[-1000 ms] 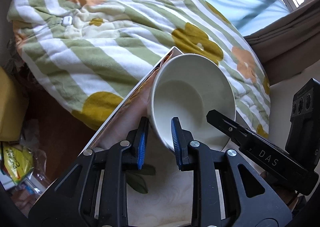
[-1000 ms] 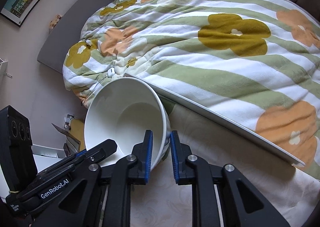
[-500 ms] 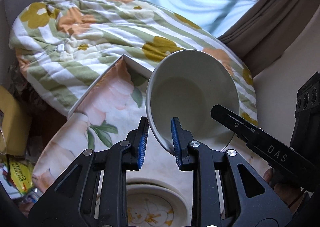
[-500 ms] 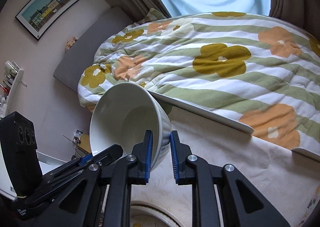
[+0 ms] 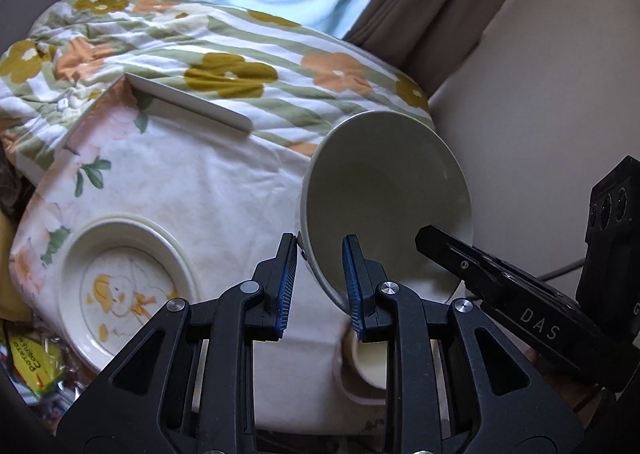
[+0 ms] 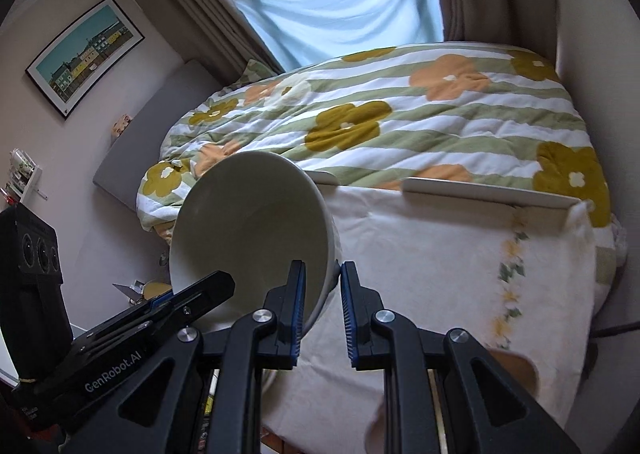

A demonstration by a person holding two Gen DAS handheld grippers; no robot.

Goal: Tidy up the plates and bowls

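Observation:
A plain white bowl [image 5: 384,206] hangs tilted in the air above a table under a floral cloth [image 5: 208,190]. My left gripper [image 5: 320,240] is shut on its near rim, one pad outside the wall and one inside. My right gripper [image 6: 323,266] is shut on the rim of the same bowl [image 6: 252,230] from the other side; its finger [image 5: 444,246] shows in the left wrist view. On the cloth at the lower left lies a cream plate [image 5: 120,282] with a yellow drawing. A small pale dish [image 5: 360,378] sits under the bowl, partly hidden by my fingers.
A bed with a striped, flowered duvet [image 6: 420,126] lies beyond the table. A white raised edge [image 6: 488,192] borders the table's far side. A wall [image 5: 540,94] stands close on the right. A snack bag [image 5: 36,362] lies below the table's left edge.
Both grippers have risen and pulled back from the bed with the bowl between them. The table cloth, the plate and the small dish have come into view below.

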